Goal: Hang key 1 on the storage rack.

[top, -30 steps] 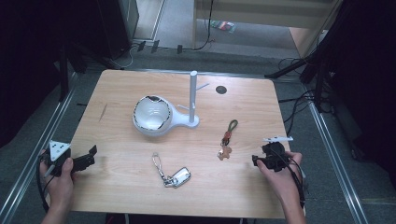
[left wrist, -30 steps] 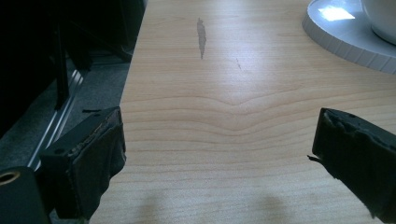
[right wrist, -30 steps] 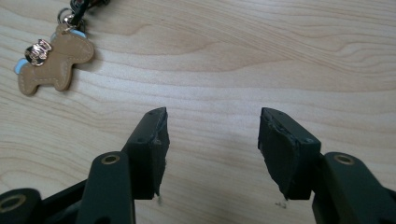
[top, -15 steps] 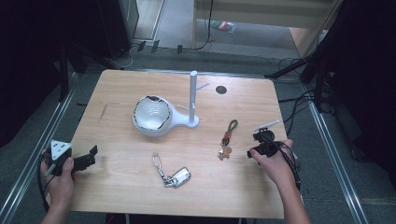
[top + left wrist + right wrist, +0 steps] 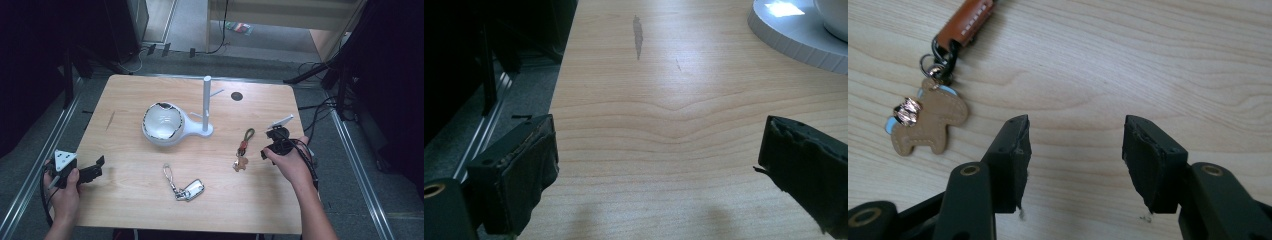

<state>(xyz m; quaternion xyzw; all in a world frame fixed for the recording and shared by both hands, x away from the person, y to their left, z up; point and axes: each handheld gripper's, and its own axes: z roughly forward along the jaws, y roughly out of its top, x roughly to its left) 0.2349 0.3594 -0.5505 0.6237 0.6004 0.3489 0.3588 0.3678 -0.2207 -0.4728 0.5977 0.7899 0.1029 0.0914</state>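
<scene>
lying on pale wood table (image 5: pixel 130 200), lower right of centre in the high view: horse keychain (image 5: pixel 242 156), brown strap loop uppermost, tan horse charm lowest. seen again at upper left of the right gripper view (image 5: pixel 928 117), orange-brown leather tab above, metal rings between, horse charm flat on the boards.

right gripper (image 5: pixel 267 150), right of centre in the high view, held in right hand (image 5: pixel 292 165), pointing toward the keychain and just beside it, apart. own view (image 5: pixel 1074 145): jaws parted to a middling gap, nothing between, bare wood under them, charm off to the left of the left jaw, not touching.

left gripper (image 5: pixel 97 167), lower left of the high view, gripped by left hand (image 5: pixel 62 187) at the table's edge, well apart from everything else. own view (image 5: pixel 659 165): jaws wide, nothing between, only wood grain ahead.

resting at centre of the high view: white bowl stand (image 5: pixel 172 127), round dish with upright post and side pegs; part of its base at upper right of the left gripper view (image 5: pixel 799 35).

placed lower centre of the high view: car key fob (image 5: pixel 192 190) on silver clip chain, near the bottom edge, apart from both grippers.
</scene>
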